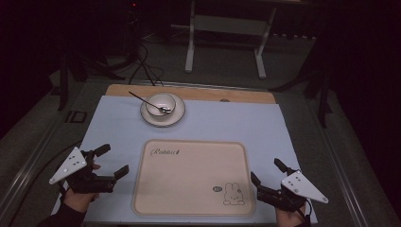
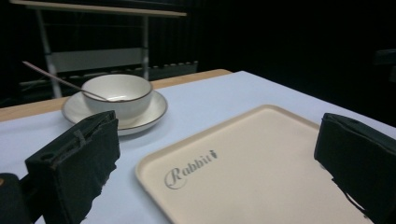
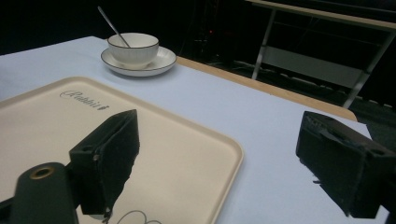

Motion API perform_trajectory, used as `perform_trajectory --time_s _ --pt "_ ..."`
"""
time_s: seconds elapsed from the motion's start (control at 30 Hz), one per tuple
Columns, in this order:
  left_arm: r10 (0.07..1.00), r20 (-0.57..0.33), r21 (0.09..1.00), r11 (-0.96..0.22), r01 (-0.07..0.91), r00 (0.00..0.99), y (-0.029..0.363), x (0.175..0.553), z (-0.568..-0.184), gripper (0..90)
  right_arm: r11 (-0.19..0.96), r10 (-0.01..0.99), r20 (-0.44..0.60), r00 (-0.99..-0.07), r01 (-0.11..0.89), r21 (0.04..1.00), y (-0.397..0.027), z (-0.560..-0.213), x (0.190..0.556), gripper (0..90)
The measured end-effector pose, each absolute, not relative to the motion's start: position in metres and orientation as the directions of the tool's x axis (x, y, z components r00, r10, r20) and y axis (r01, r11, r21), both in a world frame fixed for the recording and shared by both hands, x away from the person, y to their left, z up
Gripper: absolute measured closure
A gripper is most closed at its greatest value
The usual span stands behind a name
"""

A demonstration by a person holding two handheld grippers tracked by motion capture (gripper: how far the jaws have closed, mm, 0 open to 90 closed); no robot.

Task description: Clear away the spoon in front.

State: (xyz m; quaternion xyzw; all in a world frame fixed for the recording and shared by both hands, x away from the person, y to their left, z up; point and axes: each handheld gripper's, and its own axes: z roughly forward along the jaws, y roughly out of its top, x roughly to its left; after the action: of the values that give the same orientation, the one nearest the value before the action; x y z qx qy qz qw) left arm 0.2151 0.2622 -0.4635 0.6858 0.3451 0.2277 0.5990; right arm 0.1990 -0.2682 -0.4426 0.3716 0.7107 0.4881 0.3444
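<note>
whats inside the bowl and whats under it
A metal spoon rests in the white bowl, its handle sticking out over the rim. The bowl sits on a white saucer. The near wall hides the bowl's bottom in both gripper views, so other contents are uncertain.

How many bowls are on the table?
1. The white bowl sits on a saucer at the far side of the table, beyond the tray, with a spoon resting in it.

The tray [image 1: 189, 198] lies bare; beyond it, seemingly well apart, only the bowl [image 1: 161, 104] obstructs.
</note>
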Motion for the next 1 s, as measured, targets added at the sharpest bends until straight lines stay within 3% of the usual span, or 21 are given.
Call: perform_trajectory --time_s 0.73,1.0 --pt "0.676 -0.083 0.953 -0.161 0.257 0.732 0.252 0.217 -0.468 0.7 0.241 0.856 -0.136 -0.498 0.152 0.959 -0.269 -0.442 0.195 11.6" --pt "0.627 -0.023 0.943 -0.246 0.225 0.779 0.236 0.21 -0.462 0.7 0.238 0.858 -0.134 -0.497 0.152 0.959 -0.268 -0.441 0.194 11.6"
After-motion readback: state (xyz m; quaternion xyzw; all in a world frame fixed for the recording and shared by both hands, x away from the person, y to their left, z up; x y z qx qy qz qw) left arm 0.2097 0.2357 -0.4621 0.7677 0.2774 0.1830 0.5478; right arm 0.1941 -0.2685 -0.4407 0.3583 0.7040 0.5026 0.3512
